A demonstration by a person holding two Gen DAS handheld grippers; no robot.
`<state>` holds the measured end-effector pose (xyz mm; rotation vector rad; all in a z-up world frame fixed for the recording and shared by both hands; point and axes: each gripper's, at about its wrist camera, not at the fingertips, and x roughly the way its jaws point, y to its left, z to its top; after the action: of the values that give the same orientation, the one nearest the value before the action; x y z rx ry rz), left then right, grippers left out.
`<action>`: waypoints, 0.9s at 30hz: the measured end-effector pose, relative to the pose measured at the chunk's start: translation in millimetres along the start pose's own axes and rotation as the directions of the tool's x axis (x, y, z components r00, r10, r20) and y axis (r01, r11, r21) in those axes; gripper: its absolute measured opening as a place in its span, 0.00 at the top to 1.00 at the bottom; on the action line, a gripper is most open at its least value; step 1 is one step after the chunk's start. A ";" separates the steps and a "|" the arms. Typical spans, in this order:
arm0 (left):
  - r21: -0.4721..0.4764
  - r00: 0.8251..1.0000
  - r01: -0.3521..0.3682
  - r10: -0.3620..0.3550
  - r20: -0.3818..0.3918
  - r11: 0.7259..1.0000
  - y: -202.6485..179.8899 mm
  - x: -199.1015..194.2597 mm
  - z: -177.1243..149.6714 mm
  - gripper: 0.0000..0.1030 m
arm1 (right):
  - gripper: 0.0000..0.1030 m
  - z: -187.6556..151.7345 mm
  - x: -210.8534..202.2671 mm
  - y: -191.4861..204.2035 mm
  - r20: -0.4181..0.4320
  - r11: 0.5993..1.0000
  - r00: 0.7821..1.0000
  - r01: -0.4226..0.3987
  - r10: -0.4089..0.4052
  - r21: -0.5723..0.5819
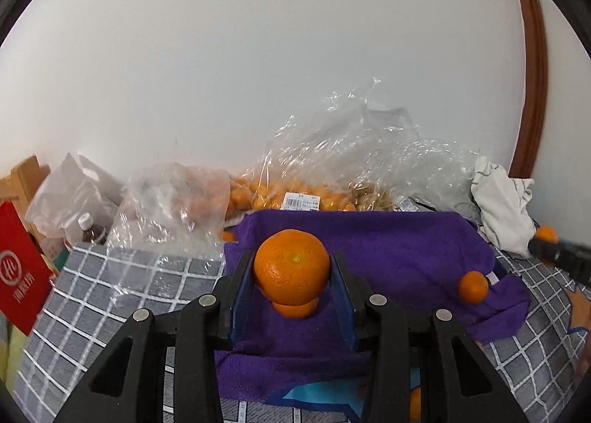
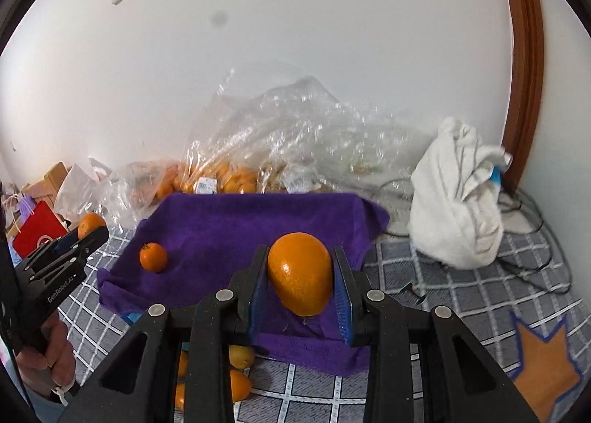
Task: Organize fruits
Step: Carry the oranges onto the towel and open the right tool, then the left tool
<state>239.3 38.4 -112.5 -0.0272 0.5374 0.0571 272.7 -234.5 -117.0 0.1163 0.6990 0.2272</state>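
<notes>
My left gripper (image 1: 291, 268) is shut on a round orange (image 1: 291, 271) and holds it above the purple towel (image 1: 388, 249); a second orange (image 1: 295, 309) shows just under it. My right gripper (image 2: 300, 275) is shut on an oval orange (image 2: 300, 277) above the purple towel (image 2: 240, 223). A small orange lies on the towel, seen in the left wrist view (image 1: 473, 287) and in the right wrist view (image 2: 153, 256). The left gripper also shows at the left of the right wrist view (image 2: 88, 234) with its orange (image 2: 88, 225).
Clear plastic bags of oranges (image 1: 288, 194) lie against the wall behind the towel. A white crumpled cloth (image 2: 458, 197) sits at the right. A red bag (image 1: 18, 271) stands at the left. Several loose oranges (image 2: 238, 384) lie on the checked grey cover near the front edge.
</notes>
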 end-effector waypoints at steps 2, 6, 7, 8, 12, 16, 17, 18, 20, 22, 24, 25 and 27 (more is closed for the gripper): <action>-0.034 1.000 0.014 -0.014 -0.002 0.999 7.7 4.7 -6.0 0.63 | 0.69 -5.9 14.1 -8.0 -0.059 1.000 0.998 0.013 -0.012 0.014; -0.067 0.999 0.015 -0.017 -0.027 0.998 19.4 11.0 -7.4 0.63 | 0.69 -9.7 25.8 -12.7 -0.097 1.000 0.995 0.025 -0.023 0.013; -0.069 1.000 0.011 -0.013 -0.025 0.998 22.4 11.9 -8.2 0.63 | 0.69 -11.1 28.7 -12.6 -0.104 1.000 0.994 0.021 -0.019 0.012; -0.065 1.000 0.008 -0.010 -0.028 0.998 23.9 13.3 -8.6 0.63 | 0.69 -12.7 32.1 -12.3 -0.112 1.000 0.994 0.019 -0.017 0.010; -0.067 0.999 0.028 -0.032 -0.045 0.997 26.4 20.4 -11.0 0.63 | 0.69 -21.4 49.7 -8.8 -0.143 0.998 0.988 0.049 -0.052 -0.026; -0.072 0.995 0.070 -0.075 -0.070 0.995 23.2 23.2 -12.9 0.63 | 0.69 -24.9 54.5 -7.4 -0.140 0.998 0.989 0.045 -0.049 -0.031; -0.063 0.994 0.072 -0.076 -0.074 0.995 21.0 23.7 -13.7 0.63 | 0.69 -25.1 54.5 -7.5 -0.136 0.998 0.989 0.047 -0.051 -0.033; -0.051 0.994 0.071 -0.075 -0.079 0.996 18.2 24.3 -14.5 0.63 | 0.68 -25.1 54.4 -7.8 -0.129 0.998 0.990 0.049 -0.053 -0.033; -0.032 0.993 0.070 -0.073 -0.090 0.997 12.5 25.9 -17.4 0.63 | 0.68 -24.8 54.5 -8.9 -0.119 0.998 0.991 0.052 -0.055 -0.028; -0.029 0.990 0.078 -0.081 -0.115 0.997 9.0 29.9 -19.5 0.63 | 0.68 -23.8 54.9 -10.2 -0.115 0.998 0.992 0.055 -0.057 -0.021; -0.039 0.986 0.092 -0.096 -0.138 0.995 8.2 33.9 -21.4 0.63 | 0.68 -23.9 55.9 -11.7 -0.112 0.998 0.992 0.054 -0.055 -0.014; -0.045 0.983 0.095 -0.101 -0.152 0.994 8.1 36.3 -22.7 0.63 | 0.68 -24.2 56.2 -12.3 -0.109 0.998 0.992 0.056 -0.057 -0.011; -0.049 0.981 0.092 -0.099 -0.166 0.995 8.8 38.9 -24.2 0.63 | 0.68 -24.7 56.6 -12.5 -0.110 0.999 0.993 0.052 -0.053 -0.010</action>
<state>259.7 48.0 -153.4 -0.0988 0.7035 -0.0285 300.8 -231.9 -173.3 0.0793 0.8097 0.1862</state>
